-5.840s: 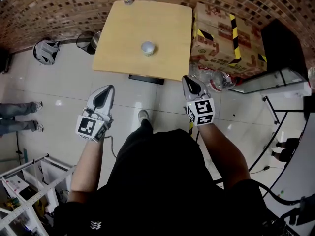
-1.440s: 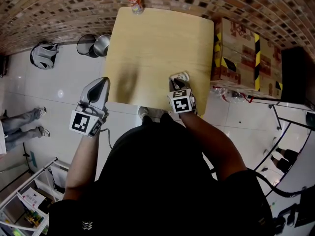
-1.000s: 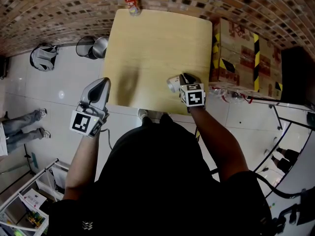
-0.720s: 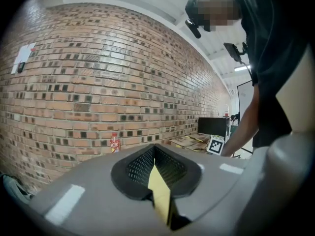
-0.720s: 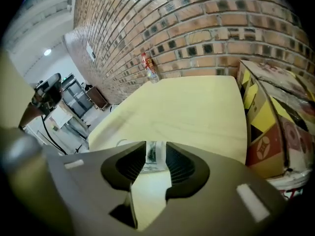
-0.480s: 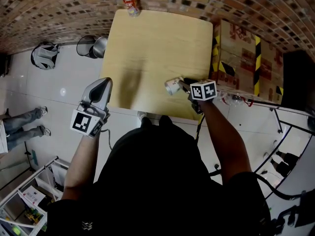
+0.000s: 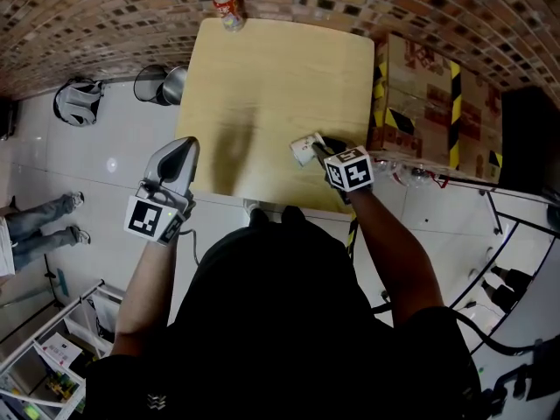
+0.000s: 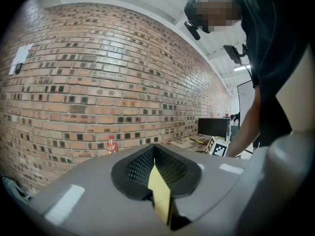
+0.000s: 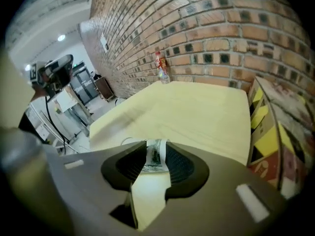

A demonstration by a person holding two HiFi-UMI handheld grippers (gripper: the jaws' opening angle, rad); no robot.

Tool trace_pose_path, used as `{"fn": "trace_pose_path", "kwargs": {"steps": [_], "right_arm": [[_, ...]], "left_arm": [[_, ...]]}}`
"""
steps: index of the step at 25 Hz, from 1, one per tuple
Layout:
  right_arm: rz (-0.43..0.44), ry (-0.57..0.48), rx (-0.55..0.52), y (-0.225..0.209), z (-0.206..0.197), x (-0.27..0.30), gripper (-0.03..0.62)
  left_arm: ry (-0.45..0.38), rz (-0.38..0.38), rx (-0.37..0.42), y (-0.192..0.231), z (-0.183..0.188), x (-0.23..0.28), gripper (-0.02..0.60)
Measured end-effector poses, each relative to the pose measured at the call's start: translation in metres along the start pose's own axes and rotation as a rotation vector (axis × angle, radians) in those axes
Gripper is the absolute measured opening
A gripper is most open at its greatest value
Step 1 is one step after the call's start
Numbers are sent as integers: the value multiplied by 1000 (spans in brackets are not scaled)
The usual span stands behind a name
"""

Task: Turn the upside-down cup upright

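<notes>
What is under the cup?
The wooden table lies under the cup. Whether it stands flat cannot be seen: the right gripper's fingers, closing with the cup between them, cover its sides.

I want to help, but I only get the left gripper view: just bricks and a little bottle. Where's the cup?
Observer: The cup is on the wooden table, near the edge closest to the person, toward the right.
Operator: Is anything grabbing it?
Observer: It sits between the jaws of the right gripper, which are closing.
Operator: And my gripper?
Observer: The left gripper hangs by the table's left edge, well apart from the cup.
</notes>
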State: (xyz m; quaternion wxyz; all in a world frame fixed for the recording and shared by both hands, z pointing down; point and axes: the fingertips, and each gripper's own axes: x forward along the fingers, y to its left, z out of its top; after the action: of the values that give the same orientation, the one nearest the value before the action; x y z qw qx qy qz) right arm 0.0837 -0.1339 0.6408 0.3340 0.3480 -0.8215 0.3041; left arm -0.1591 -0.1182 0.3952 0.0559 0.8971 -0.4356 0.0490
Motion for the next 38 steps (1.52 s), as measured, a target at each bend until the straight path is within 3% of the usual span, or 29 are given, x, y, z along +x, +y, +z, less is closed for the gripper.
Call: {"fn": "trace_pose_path", "kwargs": {"steps": [9, 17, 22, 28, 34, 38], "right_arm": [[-272, 20, -333, 16, 16, -17, 90], [-262, 42, -373, 54, 8, -11, 18], [-252, 32, -368, 71, 8, -6, 20], [-277, -4, -326, 67, 18, -11, 21], [-350, -46, -175, 23, 24, -27, 26], [-349, -64, -23, -7, 24, -28, 39]], "left_arm": [[-35, -34, -6, -4, 3, 1, 2], [-8, -12, 6, 1, -2, -11, 2], [-42, -38, 3, 0, 1, -20, 2], [-7, -23, 10, 6, -9, -28, 2], [-33, -39, 11, 1, -3, -28, 2], [-32, -36, 11, 4, -3, -33, 2]]}}
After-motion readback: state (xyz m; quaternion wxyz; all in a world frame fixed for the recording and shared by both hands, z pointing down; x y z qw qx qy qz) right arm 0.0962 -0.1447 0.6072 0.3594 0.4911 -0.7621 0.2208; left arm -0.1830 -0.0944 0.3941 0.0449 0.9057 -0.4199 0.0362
